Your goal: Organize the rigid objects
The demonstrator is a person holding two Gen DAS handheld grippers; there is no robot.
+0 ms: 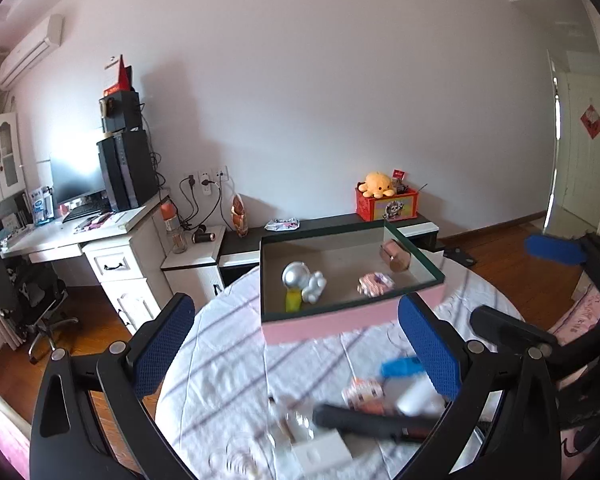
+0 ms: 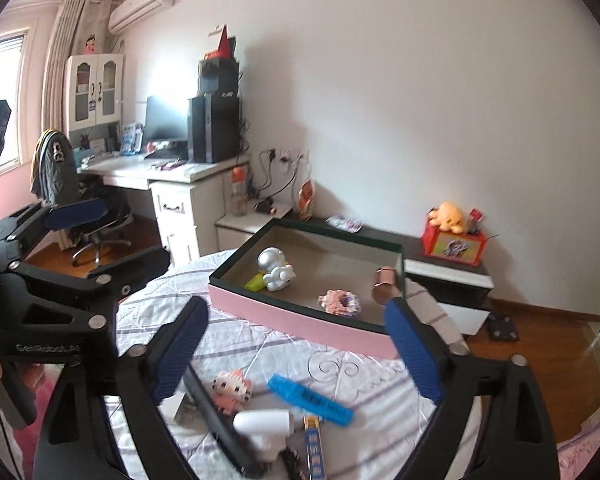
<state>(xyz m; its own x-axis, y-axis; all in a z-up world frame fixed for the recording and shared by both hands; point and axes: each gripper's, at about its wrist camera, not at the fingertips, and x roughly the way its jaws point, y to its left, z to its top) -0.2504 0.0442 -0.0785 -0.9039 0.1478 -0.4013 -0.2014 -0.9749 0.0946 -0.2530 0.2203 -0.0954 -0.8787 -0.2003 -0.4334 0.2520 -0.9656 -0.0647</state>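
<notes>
I had both claws spread wide and empty: left gripper [image 1: 296, 344], right gripper [image 2: 296, 350]. Pink box [image 2: 300, 322] sat beyond them; blue marker [image 2: 310, 400] lay near.

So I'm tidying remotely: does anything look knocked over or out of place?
The astronaut figure lies toppled in the pink box, on a yellow piece. A highlighter sits loose on the table.
</notes>
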